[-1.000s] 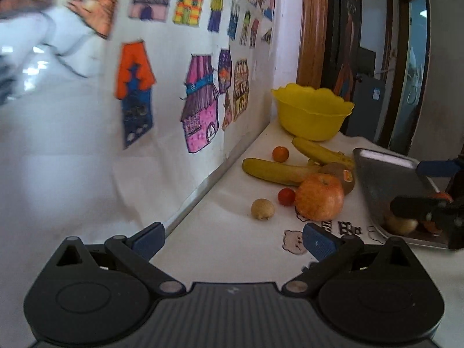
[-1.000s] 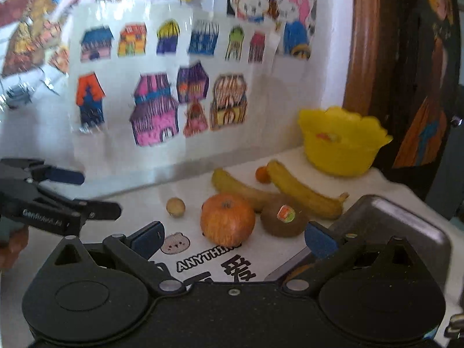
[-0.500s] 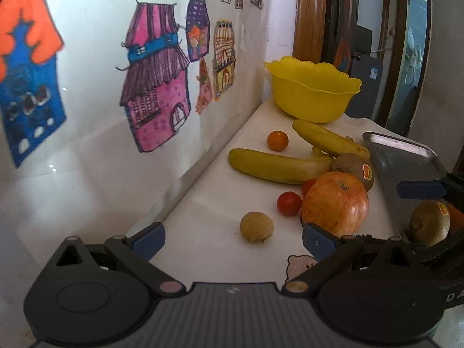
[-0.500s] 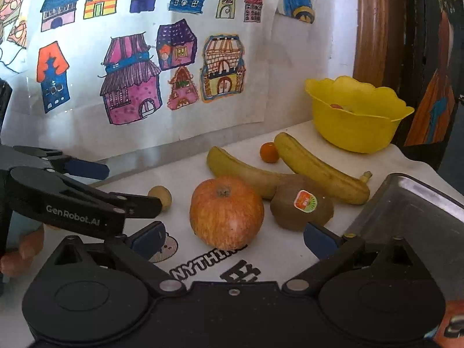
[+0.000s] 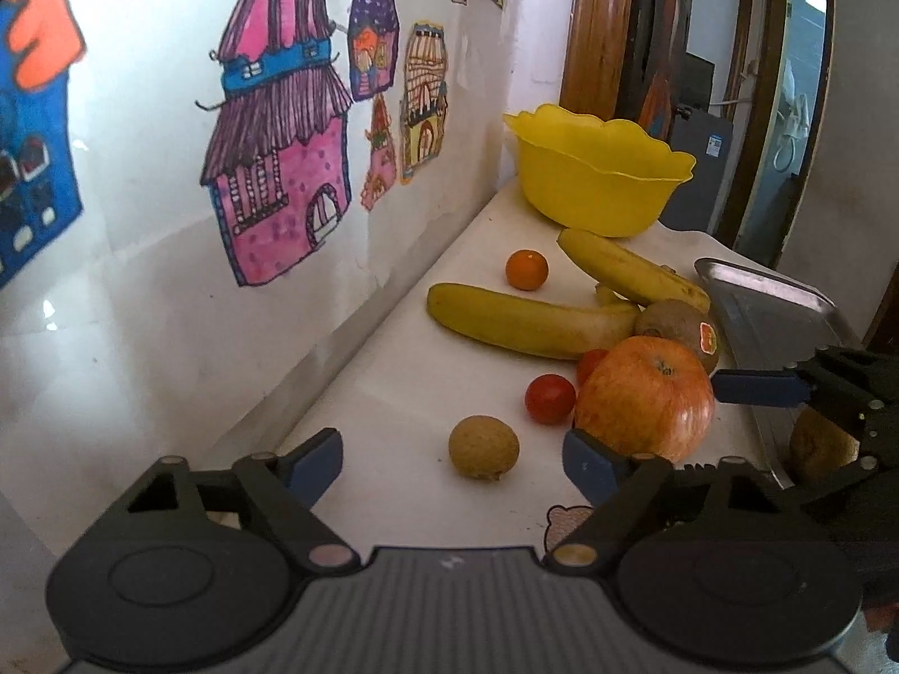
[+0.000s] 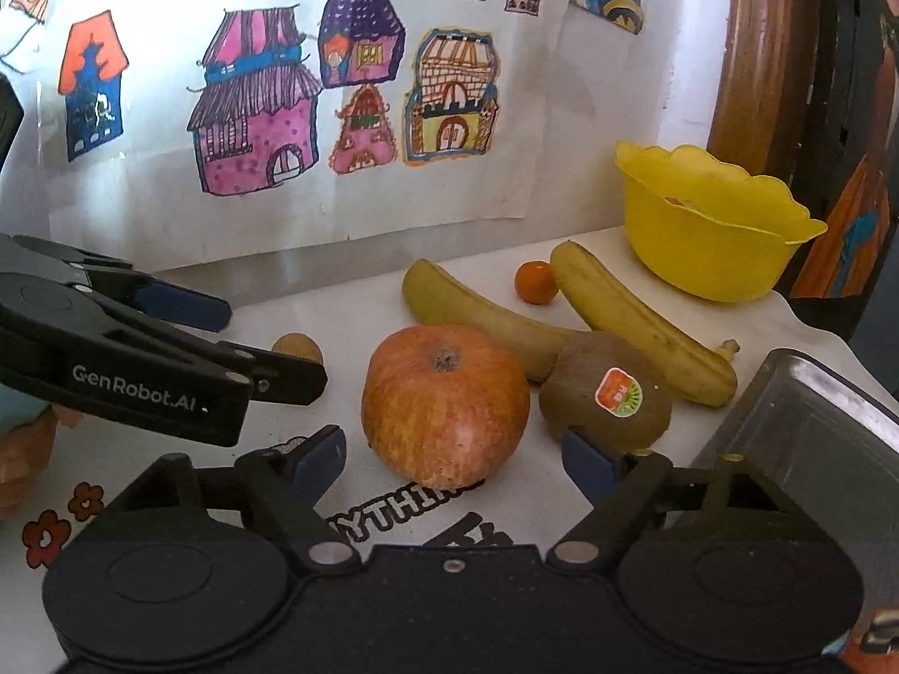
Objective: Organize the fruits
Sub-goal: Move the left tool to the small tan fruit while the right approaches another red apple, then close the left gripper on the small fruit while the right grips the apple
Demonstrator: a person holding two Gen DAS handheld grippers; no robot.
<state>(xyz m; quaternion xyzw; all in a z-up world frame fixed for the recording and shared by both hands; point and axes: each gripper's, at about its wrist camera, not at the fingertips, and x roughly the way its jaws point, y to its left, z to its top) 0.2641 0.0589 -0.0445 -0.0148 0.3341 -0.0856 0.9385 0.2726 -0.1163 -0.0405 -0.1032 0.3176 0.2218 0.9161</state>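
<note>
My left hand-held gripper (image 5: 452, 458) is spread wide w/ nothing between the fingers; it hangs low over the tabletop (image 5: 404, 393), and the small tan round fruit (image 5: 483, 447) sits just ahead, between the fingertips' line. My right hand-held gripper (image 6: 452, 455) is also spread and empty, w/ the apple (image 6: 445, 404) right in front of the gap, not touched as far as I can tell.

Fruit spread on the tabletop: apple in the middle, a kiwi (image 6: 605, 399) w/ a sticker touching its right side, two bananas behind. The near banana (image 6: 477, 320) runs behind apple & kiwi; the far banana (image 6: 640, 323) lies beside it toward the yellow bowl (image 6: 713, 224). A small orange (image 6: 536, 282) sits between the bananas' far ends. Left wrist view also shows a cherry tomato (image 5: 550, 391) just left of the apple, and a second one (image 5: 590, 362) mostly hidden behind it.

Metal tray (image 6: 809, 427) is on the right, near the kiwi. In the left wrist view another kiwi (image 5: 817, 443) lies in the tray (image 5: 770, 303), partly hidden by my right hand-held gripper (image 5: 786, 393). Bowl stands at the back by the wall w/ house drawings (image 6: 253, 123).
</note>
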